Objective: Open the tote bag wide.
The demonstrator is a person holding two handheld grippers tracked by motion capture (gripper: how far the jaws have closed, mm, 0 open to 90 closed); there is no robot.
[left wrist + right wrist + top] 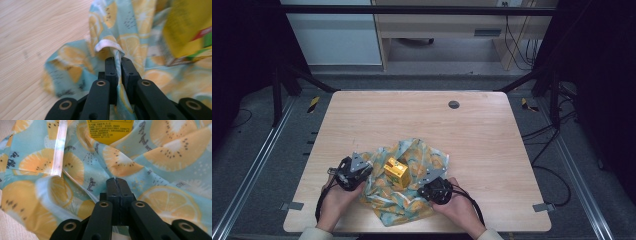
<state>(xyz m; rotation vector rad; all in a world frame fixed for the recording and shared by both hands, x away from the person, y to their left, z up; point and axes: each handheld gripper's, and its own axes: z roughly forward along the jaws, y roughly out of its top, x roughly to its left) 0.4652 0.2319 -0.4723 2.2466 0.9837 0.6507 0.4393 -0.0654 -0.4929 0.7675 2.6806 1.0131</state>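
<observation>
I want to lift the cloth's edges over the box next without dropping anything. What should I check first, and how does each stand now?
1. Left gripper clamps a fold of the pale blue citrus-print cloth: ok.
2. Right gripper grips the cloth: cannot tell; its jaws are shut, but no fabric shows between them.
3. Yellow cardboard box sits on the cloth: ok.
4. Box lies between the two grippers: ok.
5. Cloth lies wholly on the wooden table: ok.

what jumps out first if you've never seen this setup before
The bright fruit-print cloth, teal with orange slices, lies bunched at the near middle of the wooden table, with a yellow box sitting on it. The left gripper is clamped on a folded edge of the cloth at its left side, and the right gripper is shut at the cloth's right side, each held in a hand.
</observation>
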